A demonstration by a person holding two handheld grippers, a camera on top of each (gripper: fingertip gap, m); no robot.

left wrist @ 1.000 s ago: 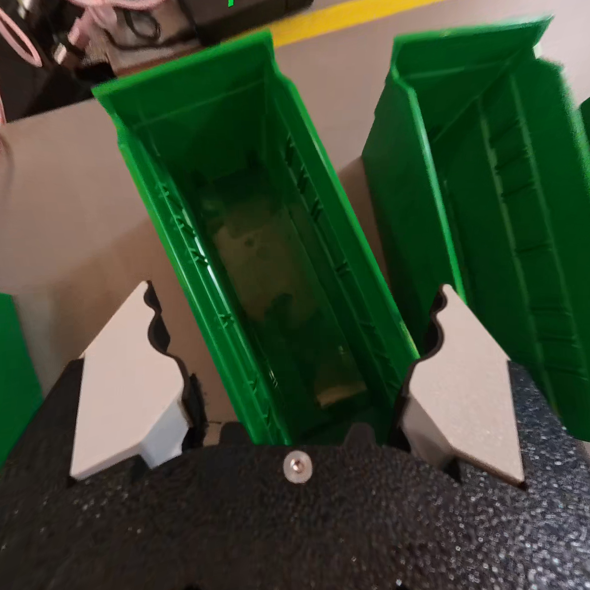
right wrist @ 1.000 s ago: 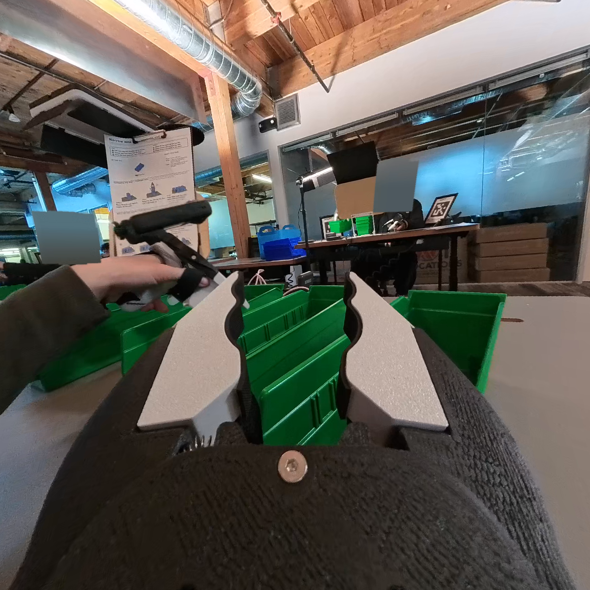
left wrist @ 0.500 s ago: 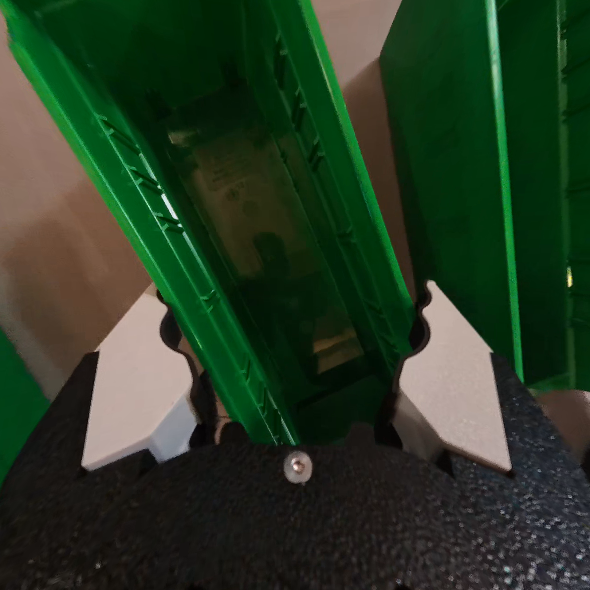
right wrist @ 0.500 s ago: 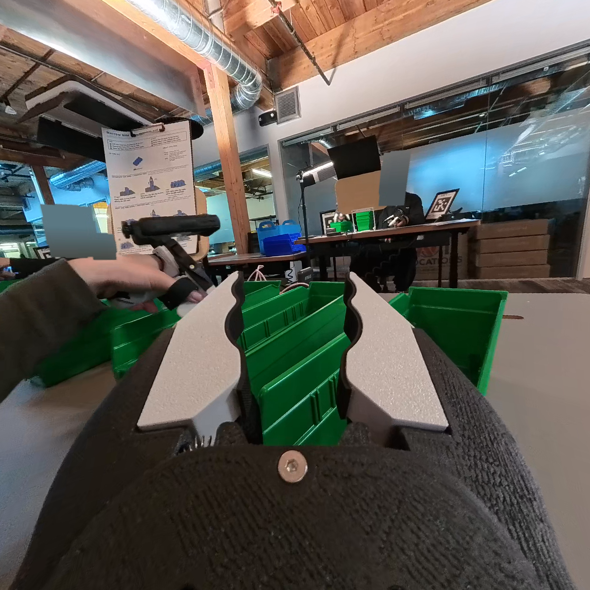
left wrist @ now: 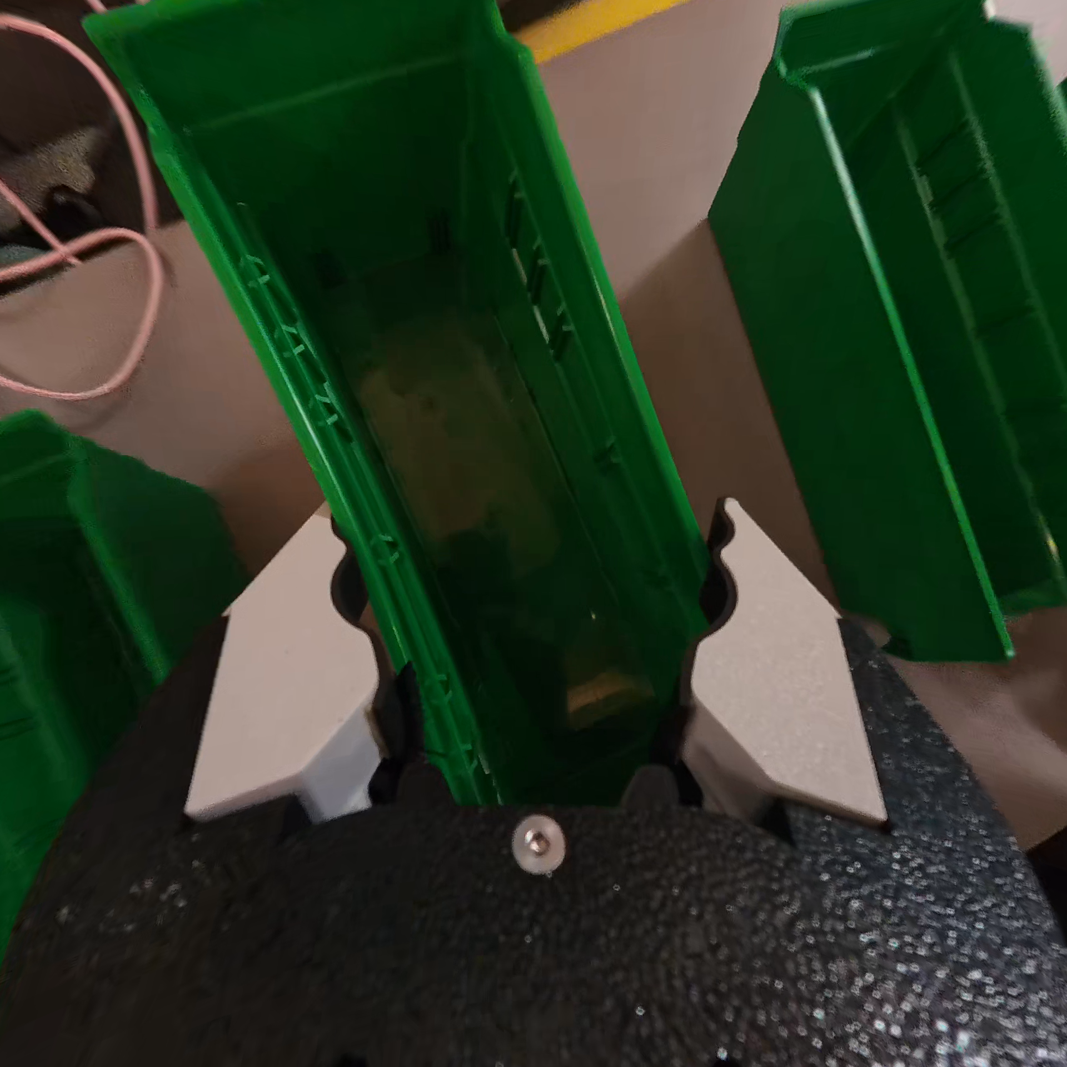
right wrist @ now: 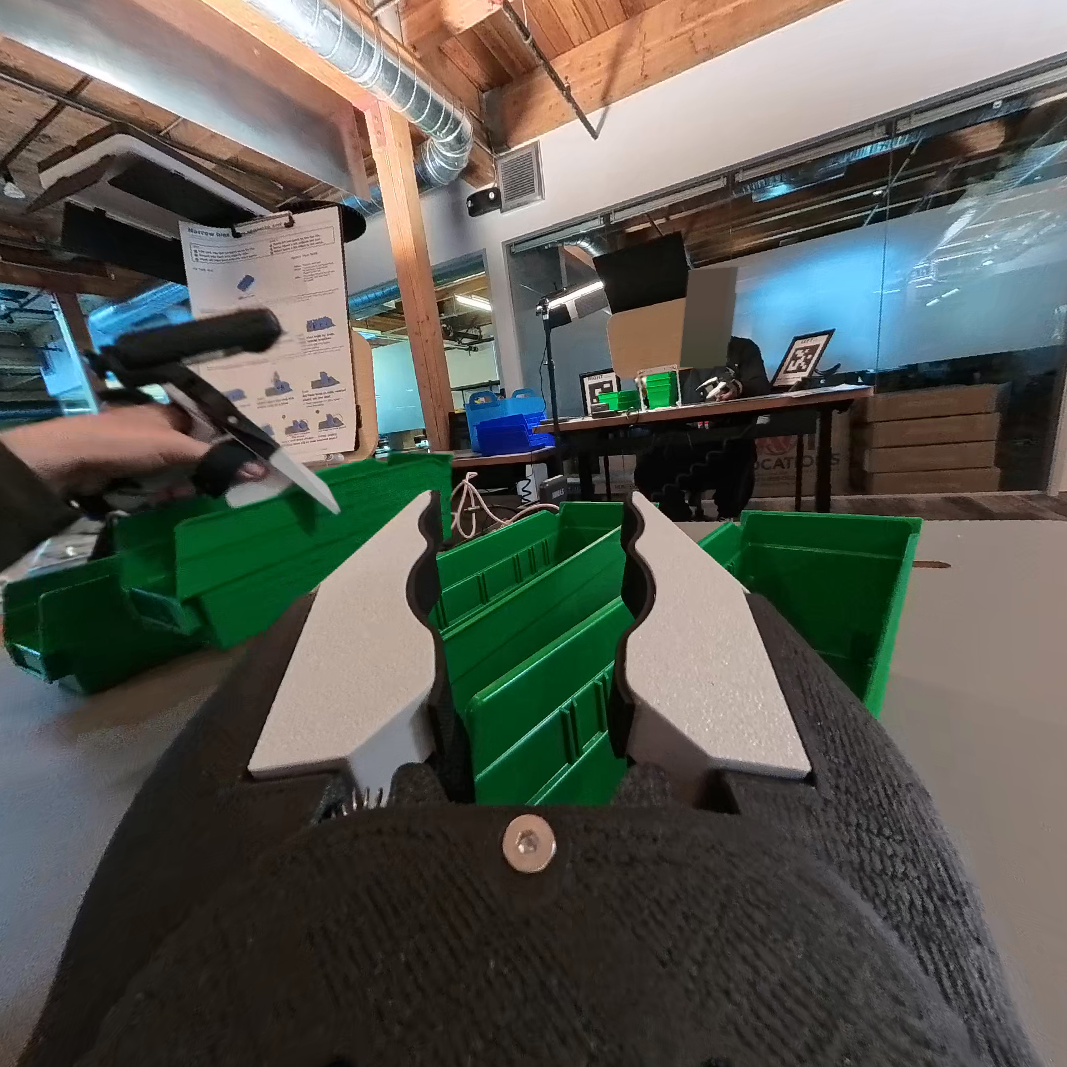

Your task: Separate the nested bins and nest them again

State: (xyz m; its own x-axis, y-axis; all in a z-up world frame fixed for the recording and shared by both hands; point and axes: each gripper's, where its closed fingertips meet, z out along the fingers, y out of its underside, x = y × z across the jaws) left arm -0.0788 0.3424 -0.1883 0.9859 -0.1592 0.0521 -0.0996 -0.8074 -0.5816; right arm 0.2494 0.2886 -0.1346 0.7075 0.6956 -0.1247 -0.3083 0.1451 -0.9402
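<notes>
Left gripper [left wrist: 528, 583]: jaws clamped on the near end of a narrow green bin [left wrist: 404, 323], one finger on each long side wall. The held bin runs straight away from the camera, open top facing the lens; a pale label shows through its floor. In the right wrist view this bin [right wrist: 277, 554] hangs tilted above the desk [right wrist: 993, 664], with a hand [right wrist: 109, 456] on the left gripper's handle above it.

Second bin [left wrist: 901, 323] sits to the right of the held one, apart from it, with bare desk [left wrist: 652, 173] between. Third bin [left wrist: 86, 577] at lower left, partly cut off by the frame edge. Pink cable [left wrist: 133, 242] loops beyond the desk edge at upper left.

Right gripper [right wrist: 528, 583]: jaws partly apart, straddling the near end of the bin group [right wrist: 531, 635] on the desk. Cannot tell whether the pads touch the plastic. At least two bin walls run away between the fingers; whether these are nested or only side by side, cannot tell. One more bin [right wrist: 825, 583] stands just right of the gripper, open end toward the camera.

Low bins [right wrist: 86, 629] lie on the desk at left, under the held one.

Background: instruction sheet [right wrist: 271, 335], wooden post [right wrist: 410, 300], blue bins [right wrist: 508, 427], a seated person [right wrist: 727, 404] at a far table.
</notes>
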